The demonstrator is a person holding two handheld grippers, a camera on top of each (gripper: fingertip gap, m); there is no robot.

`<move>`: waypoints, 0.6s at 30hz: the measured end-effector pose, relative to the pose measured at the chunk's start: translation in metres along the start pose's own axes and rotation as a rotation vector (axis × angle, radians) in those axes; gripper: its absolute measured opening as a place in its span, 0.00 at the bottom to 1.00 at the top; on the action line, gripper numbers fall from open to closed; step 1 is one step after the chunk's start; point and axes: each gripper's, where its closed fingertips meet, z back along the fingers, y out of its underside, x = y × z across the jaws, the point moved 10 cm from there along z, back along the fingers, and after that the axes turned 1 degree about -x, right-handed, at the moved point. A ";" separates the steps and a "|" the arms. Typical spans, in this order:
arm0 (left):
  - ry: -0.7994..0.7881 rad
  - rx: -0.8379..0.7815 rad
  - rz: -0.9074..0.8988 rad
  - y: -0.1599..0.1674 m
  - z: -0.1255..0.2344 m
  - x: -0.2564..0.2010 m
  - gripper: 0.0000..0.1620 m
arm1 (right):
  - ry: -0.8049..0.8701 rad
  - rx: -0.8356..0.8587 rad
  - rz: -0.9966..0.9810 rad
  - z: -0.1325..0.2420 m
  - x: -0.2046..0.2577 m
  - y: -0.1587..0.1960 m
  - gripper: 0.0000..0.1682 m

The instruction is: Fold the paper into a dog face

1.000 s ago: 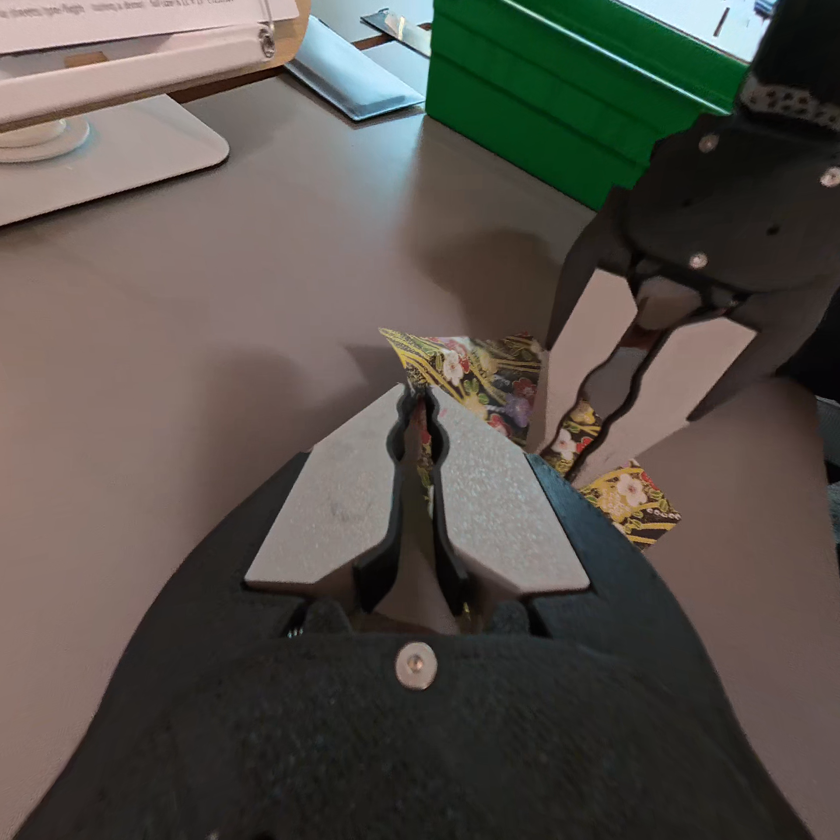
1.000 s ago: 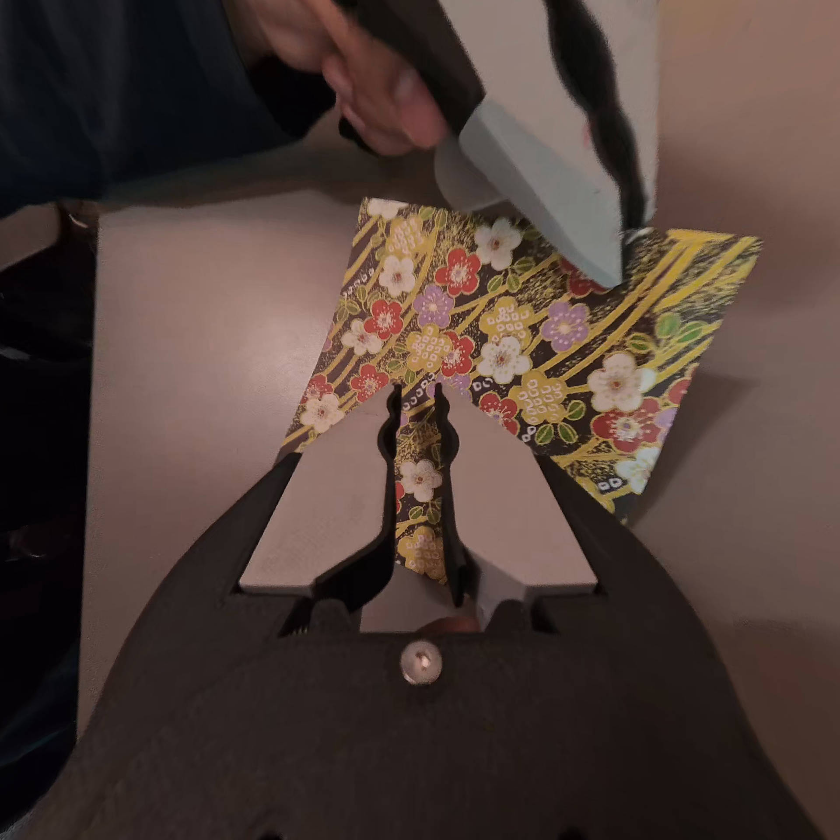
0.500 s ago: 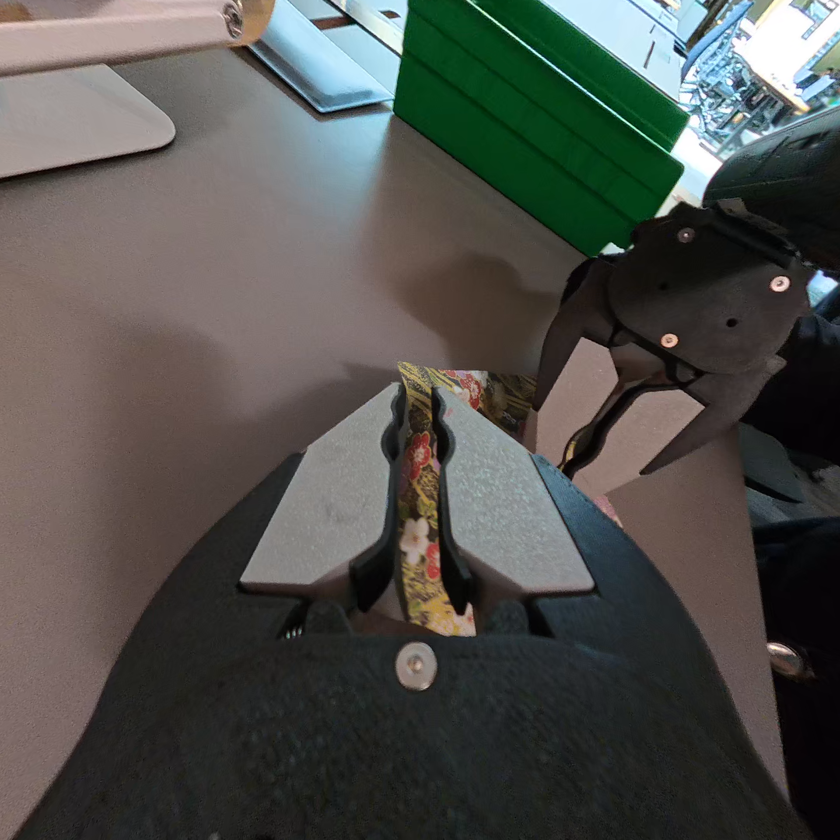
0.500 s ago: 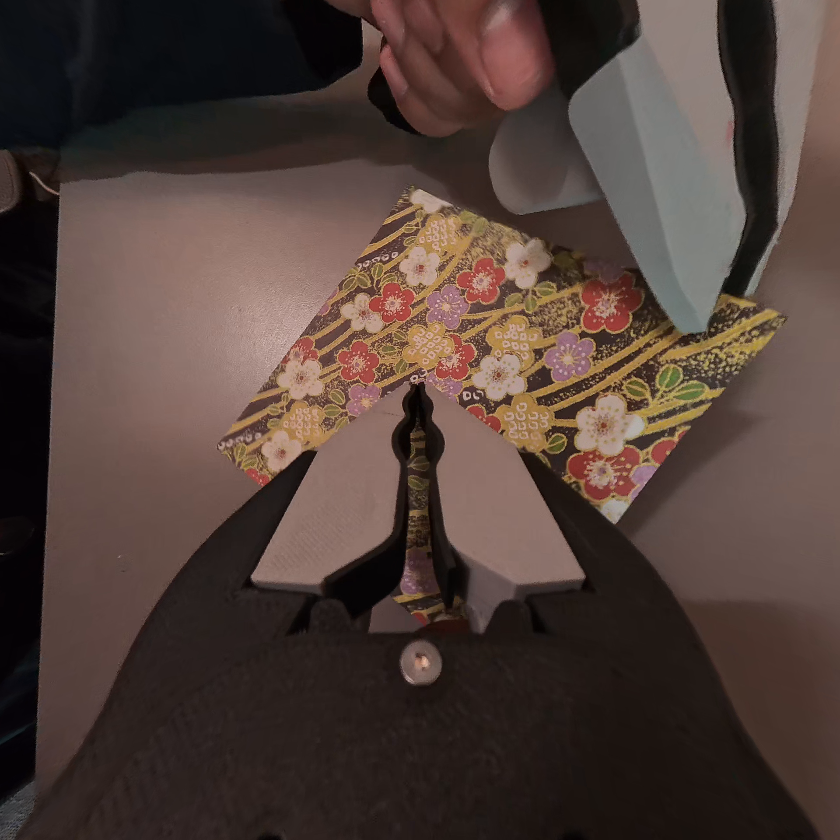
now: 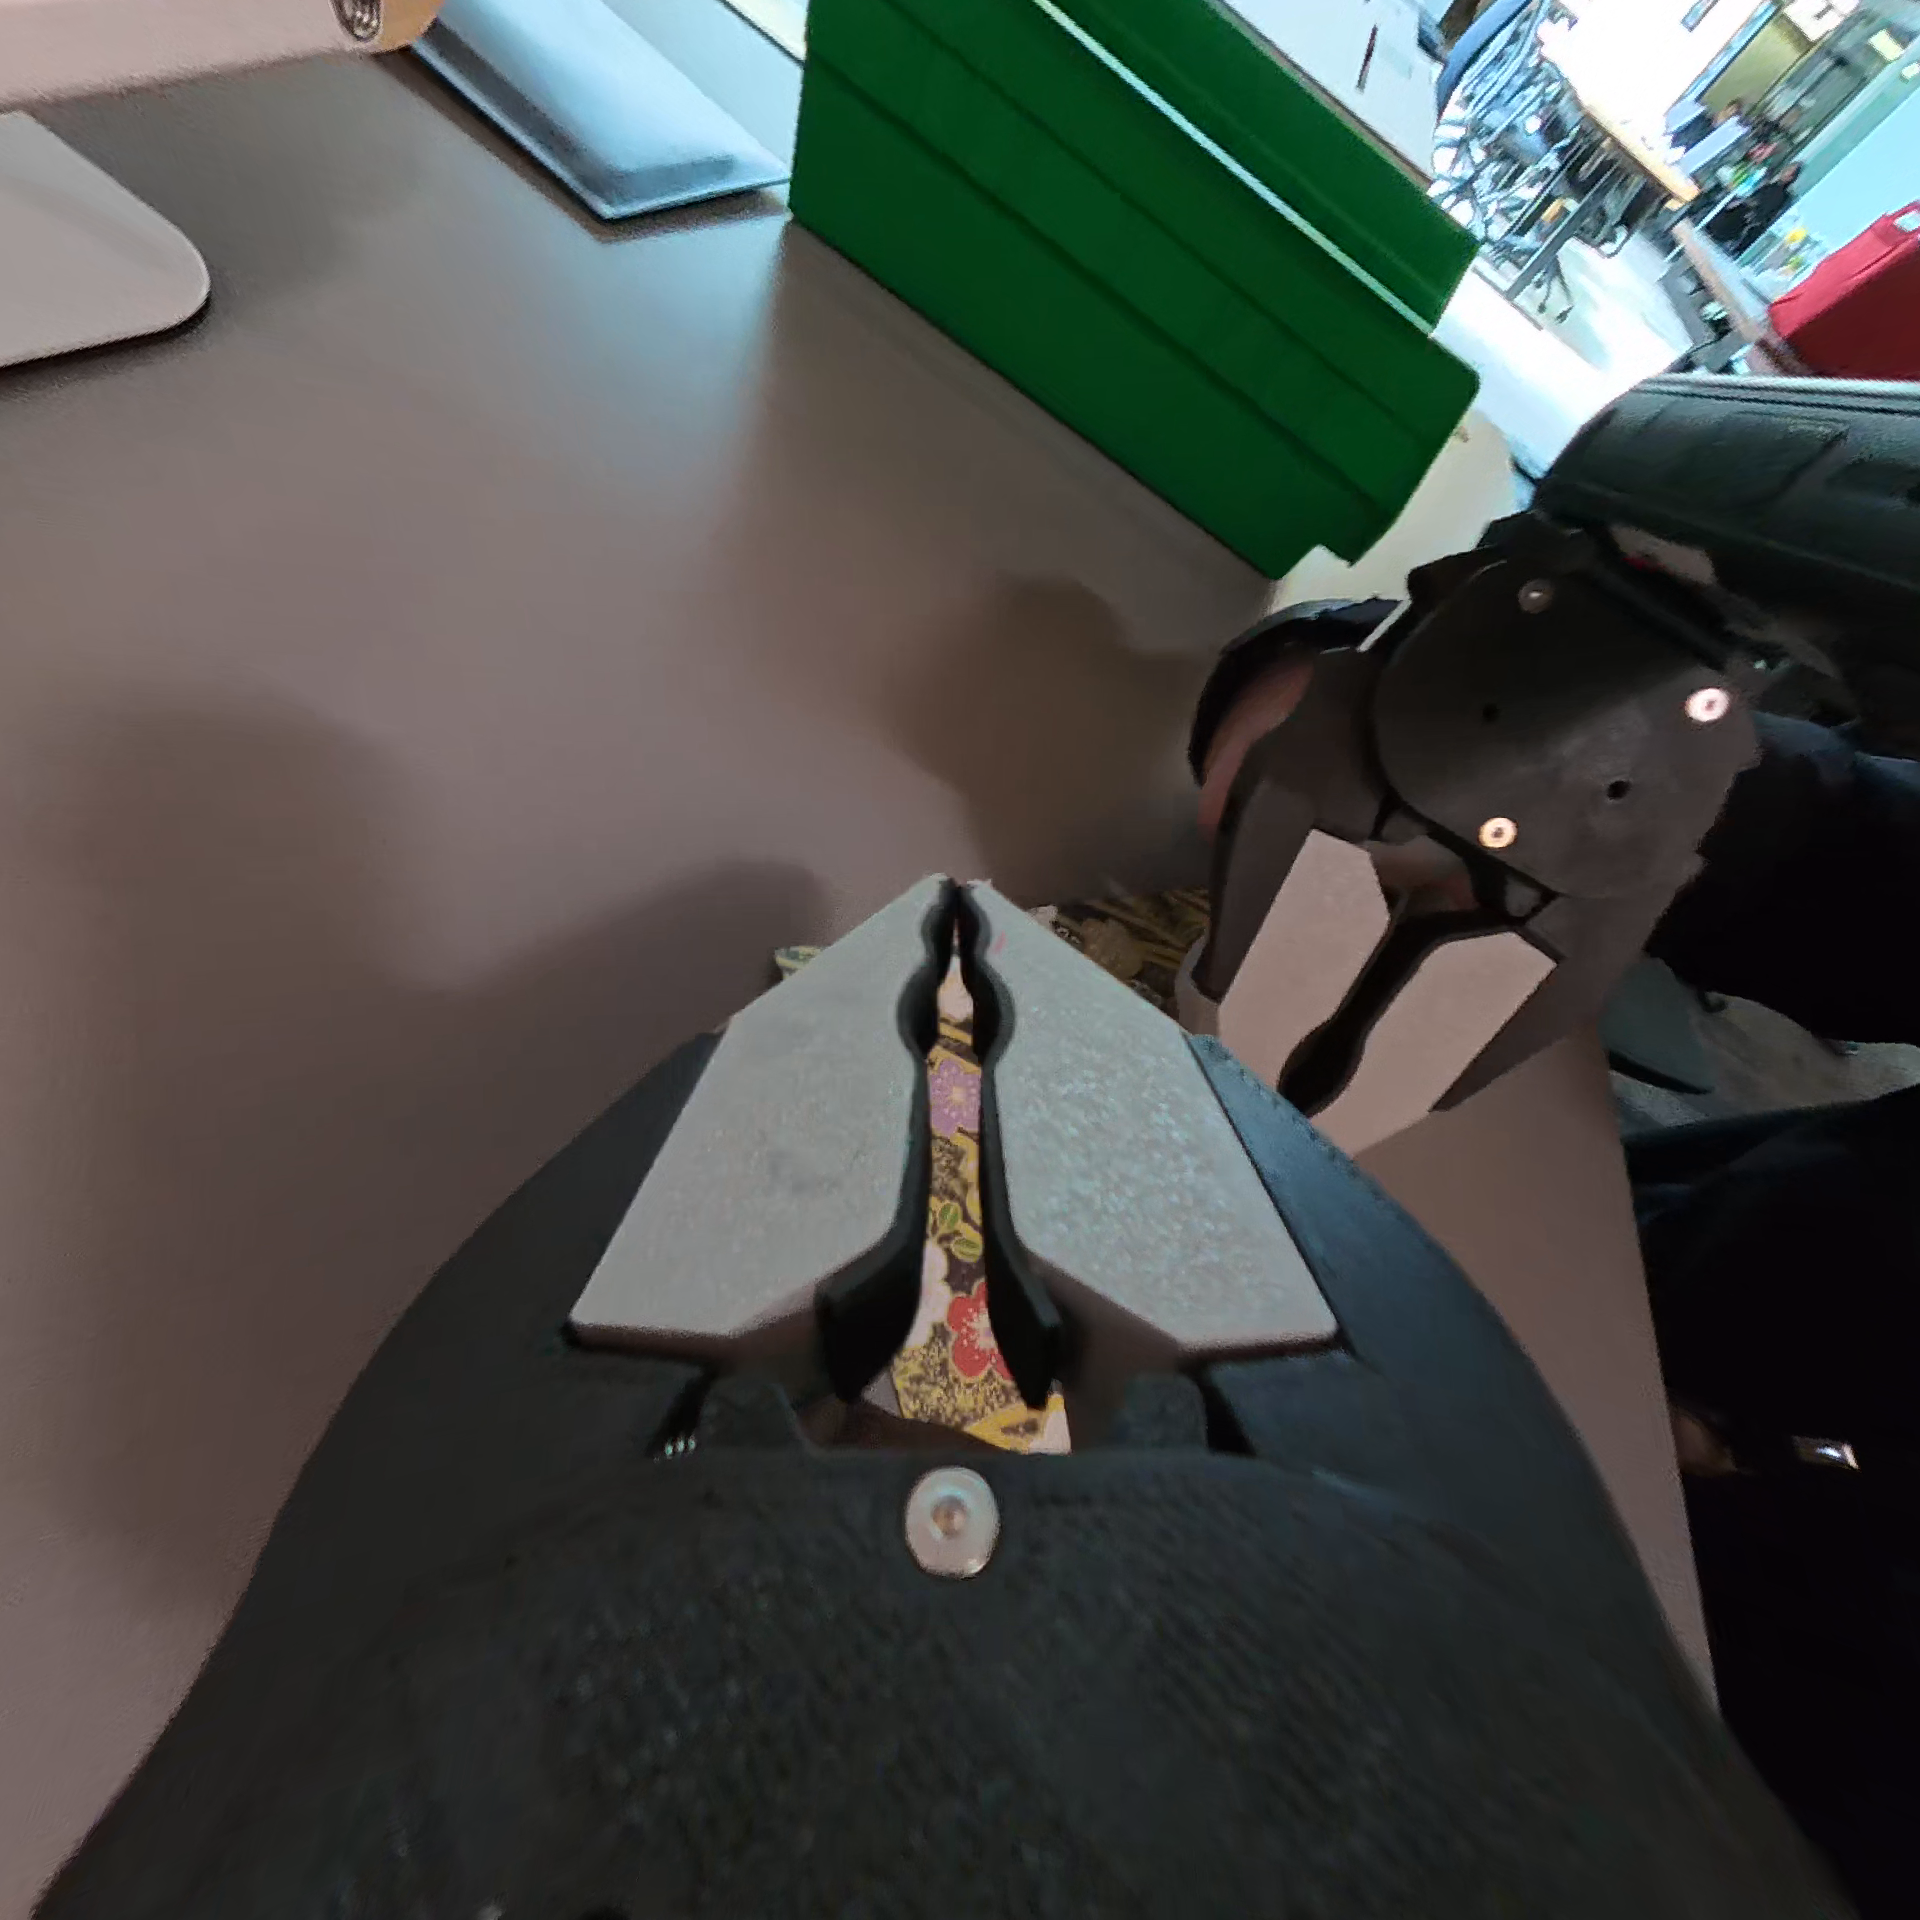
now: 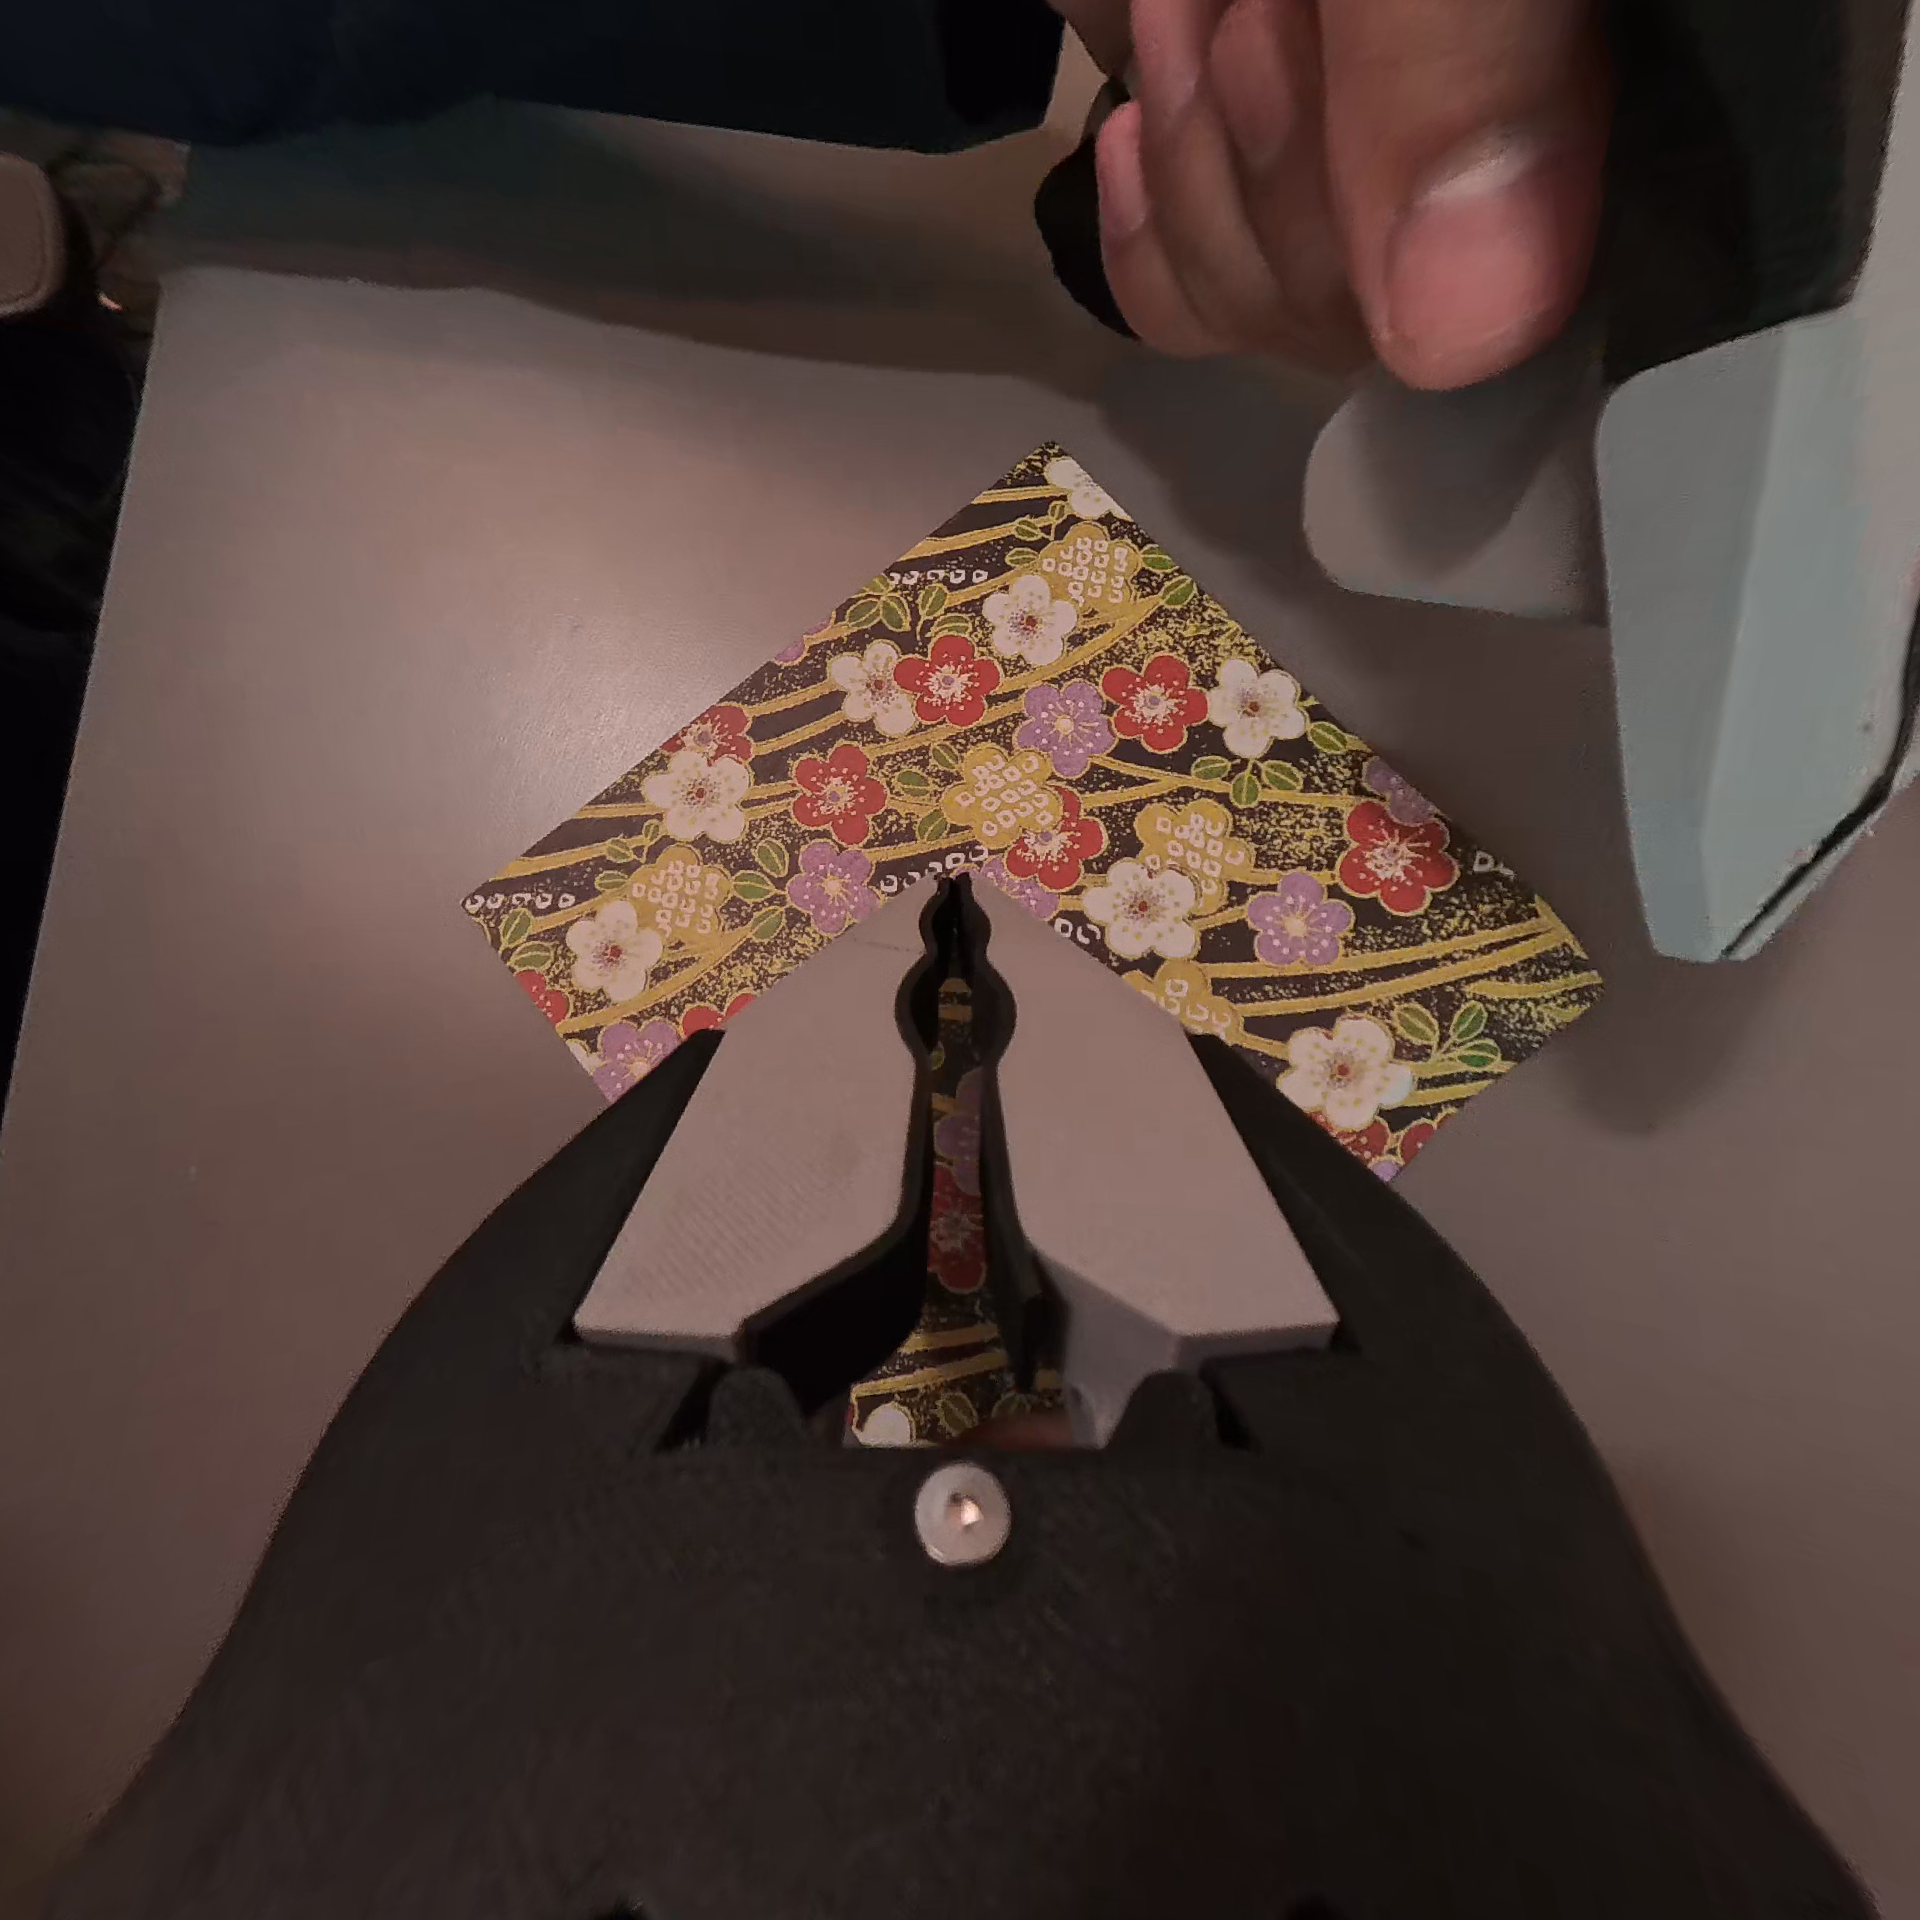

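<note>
The paper [image 6: 1039, 727] is a square with a floral pattern on black. It lies flat on the grey table [image 6: 364, 623], one corner pointing away. My right gripper [image 6: 954, 888] is shut, its tips over the paper's middle, and the near corner is hidden under it. The pattern shows through the gap between its fingers. My left gripper [image 6: 1725, 940] is shut and raised by the paper's right corner, held in a hand [image 6: 1351, 187]. In the left wrist view the left gripper [image 5: 961, 896] covers most of the paper [image 5: 1132, 925]. The right gripper [image 5: 1314, 1081] points down beside it.
A green box [image 5: 1143, 260] stands at the back of the table. A white stand base [image 5: 73, 260] and a flat grey slab [image 5: 603, 135] lie at the back left. The table edge [image 6: 135, 520] runs close on the person's side. The tips of one gripper are about 11 cm away from the tips of the other. The flat grey slab [image 5: 603, 135] is about 35 cm from my left fingertips and 40 cm from my right.
The paper, raised on its right side a second ago, now lies flat. The left gripper has drawn off its right corner, up and to the right. The right gripper stays shut over it.
</note>
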 end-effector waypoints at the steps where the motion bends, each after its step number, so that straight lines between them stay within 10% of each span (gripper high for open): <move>1: 0.014 -0.003 0.000 0.000 -0.001 -0.001 0.00 | -0.005 -0.003 0.008 0.001 -0.001 0.001 0.00; 5: -0.130 0.050 -0.005 0.003 0.006 0.009 0.01 | 0.003 -0.002 0.029 0.005 -0.002 0.005 0.00; 10: -0.199 0.098 0.031 0.006 0.010 0.006 0.29 | 0.076 -0.026 0.006 0.017 -0.006 0.002 0.00; 18: -0.239 0.196 0.037 0.015 -0.012 0.008 0.31 | 0.025 -0.133 -0.081 0.056 -0.011 0.005 0.03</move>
